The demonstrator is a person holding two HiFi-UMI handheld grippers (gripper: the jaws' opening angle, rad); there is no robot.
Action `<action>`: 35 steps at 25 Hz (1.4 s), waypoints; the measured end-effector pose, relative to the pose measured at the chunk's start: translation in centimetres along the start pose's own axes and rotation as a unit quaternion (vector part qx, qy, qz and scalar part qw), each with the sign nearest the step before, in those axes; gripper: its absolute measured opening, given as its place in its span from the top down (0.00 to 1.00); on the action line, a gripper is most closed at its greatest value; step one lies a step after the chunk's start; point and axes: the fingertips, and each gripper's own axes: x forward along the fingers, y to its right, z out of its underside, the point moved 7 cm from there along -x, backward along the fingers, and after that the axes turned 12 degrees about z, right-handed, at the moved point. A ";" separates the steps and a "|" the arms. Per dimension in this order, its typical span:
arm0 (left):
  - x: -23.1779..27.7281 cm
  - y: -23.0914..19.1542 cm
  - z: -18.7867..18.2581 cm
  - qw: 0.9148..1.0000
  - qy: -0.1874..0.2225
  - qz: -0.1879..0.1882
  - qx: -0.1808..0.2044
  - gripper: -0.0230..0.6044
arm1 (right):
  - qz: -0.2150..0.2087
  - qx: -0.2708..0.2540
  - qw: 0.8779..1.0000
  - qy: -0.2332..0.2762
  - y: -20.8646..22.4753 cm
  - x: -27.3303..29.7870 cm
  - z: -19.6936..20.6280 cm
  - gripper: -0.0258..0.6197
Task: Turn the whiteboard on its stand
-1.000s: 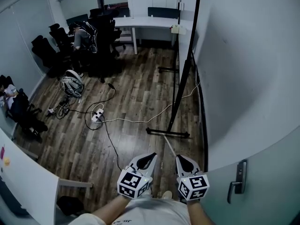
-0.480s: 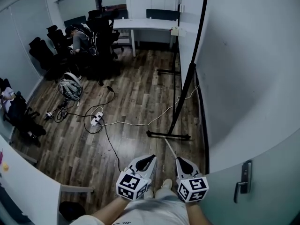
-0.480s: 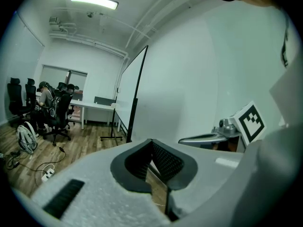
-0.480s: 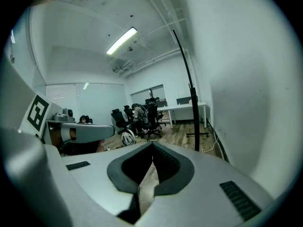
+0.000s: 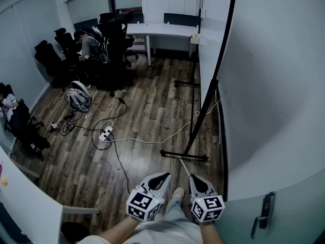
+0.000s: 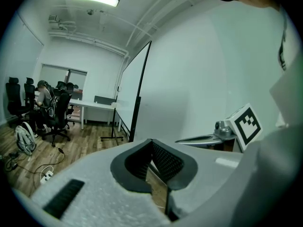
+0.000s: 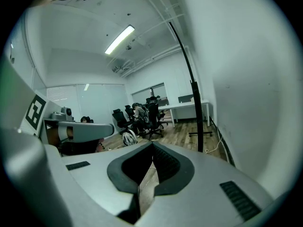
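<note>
The whiteboard (image 5: 209, 50) stands on its stand at the right side of the room, very close to the wall (image 5: 274, 85). We see it almost from its edge, so it looks like a thin white strip with a black bar down its near side. The near foot of the stand (image 5: 184, 156) is a black bar flat on the floor (image 5: 147, 100). The far foot (image 5: 188, 84) lies further back. Between the whiteboard and the wall there is only a thin gap. On the other side of the whiteboard the wood floor is wide and open.

The left tool (image 5: 163, 177) and the right tool (image 5: 195, 179) are low in the head view, side by side, close to the person's body. Both are closed up tight and have nothing in them. They are not touching the whiteboard. The near foot of the stand is just in front of them.

A white cable (image 5: 167, 133) runs over the floor from the wall, past the stand, to a power strip (image 5: 105, 133). Black cables curl near the power strip. A round white and black thing (image 5: 77, 96) lies on the floor further left.

A door (image 5: 284, 207) with a handle is at the right, near the right tool. At the far end is a long white surface (image 5: 162, 30). Black chairs (image 5: 112, 39) stand in front of it, and a person (image 5: 89, 43) sits there. Another white surface (image 5: 30, 200) is at the lower left.
</note>
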 end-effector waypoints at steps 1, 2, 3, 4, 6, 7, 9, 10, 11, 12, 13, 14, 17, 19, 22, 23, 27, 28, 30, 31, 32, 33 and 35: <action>0.8 -0.7 -0.2 1.000 -0.001 -0.002 -0.001 0.95 | -0.001 -0.001 1.000 0.000 0.5 0.9 -0.4 0.95; 1.7 -1.4 -0.5 1.000 -0.002 -0.004 -0.002 0.95 | -0.001 -0.001 1.000 0.001 1.1 1.9 -0.9 0.95; 2.6 -2.1 -0.8 1.000 -0.002 -0.005 -0.003 0.95 | -0.001 -0.002 1.000 0.001 1.7 2.8 -1.4 0.95; 3.4 -2.8 -1.1 1.000 -0.002 -0.006 -0.002 0.95 | 0.000 -0.003 1.000 0.001 2.4 3.8 -1.9 0.95; 5.2 -4.2 -2.0 1.000 -0.001 -0.006 0.000 0.95 | 0.001 -0.005 1.000 0.002 3.6 5.7 -3.0 0.95; 6.1 -4.9 -2.5 1.000 0.000 -0.007 0.000 0.95 | 0.000 -0.006 1.000 0.002 4.3 6.7 -3.6 0.95; 8.0 -6.4 -3.4 1.000 0.003 -0.011 0.000 0.95 | 0.000 -0.011 1.000 0.004 5.6 8.6 -4.7 0.95; 9.0 -7.0 -3.9 1.000 0.005 -0.012 0.001 0.95 | -0.001 -0.012 1.000 0.005 6.3 9.5 -5.4 0.95; 9.9 -7.6 -4.4 1.000 0.007 -0.014 0.002 0.95 | -0.001 -0.014 1.000 0.007 6.9 10.3 -5.9 0.95; 10.8 -8.1 -4.8 1.000 0.009 -0.015 0.003 0.95 | -0.002 -0.015 1.000 0.009 7.6 11.1 -6.5 0.95; 11.6 -8.5 -5.2 1.000 0.011 -0.015 0.004 0.95 | -0.002 -0.016 1.000 0.010 8.2 11.8 -7.0 0.95; 12.5 -8.9 -5.6 1.000 0.013 -0.016 0.005 0.95 | -0.003 -0.018 1.000 0.012 8.9 12.5 -7.5 0.95; 14.8 -10.2 -6.9 1.000 0.017 -0.019 0.007 0.95 | -0.005 -0.022 1.000 0.018 10.6 14.5 -9.4 0.95; 16.3 -11.0 -7.7 1.000 0.020 -0.020 0.007 0.95 | -0.006 -0.025 0.999 0.022 11.6 15.8 -10.4 0.95; 18.2 -11.8 -8.0 1.000 0.021 -0.020 0.006 0.95 | -0.004 -0.026 0.999 0.022 12.9 17.2 -10.9 0.95; 18.7 -12.0 -8.1 1.000 0.021 -0.020 0.007 0.95 | -0.004 -0.027 0.999 0.023 13.3 17.5 -11.0 0.95; 20.2 -12.7 -9.0 0.999 0.022 -0.021 0.012 0.95 | -0.001 -0.027 0.999 0.027 14.6 18.9 -12.0 0.95; 20.5 -12.8 -9.1 1.000 0.021 -0.020 0.012 0.95 | 0.000 -0.027 0.999 0.027 14.8 19.3 -12.2 0.95; 21.0 -13.1 -9.1 1.000 0.017 -0.020 0.010 0.95 | -0.002 -0.028 0.999 0.025 15.1 19.9 -12.3 0.95; 21.2 -13.3 -9.0 1.000 0.014 -0.020 0.009 0.95 | -0.004 -0.028 0.999 0.025 15.2 20.2 -12.4 0.95; 21.3 -13.4 -9.0 1.000 0.013 -0.021 0.008 0.95 | -0.005 -0.028 0.999 0.024 15.3 20.5 -12.6 0.95; 21.5 -13.5 -9.0 1.000 0.011 -0.020 0.008 0.95 | -0.005 -0.028 0.999 0.025 15.4 20.7 -12.7 0.95; 21.7 -13.8 -9.2 1.000 0.009 -0.019 0.008 0.95 | -0.003 -0.027 0.999 0.027 15.6 21.3 -13.1 0.95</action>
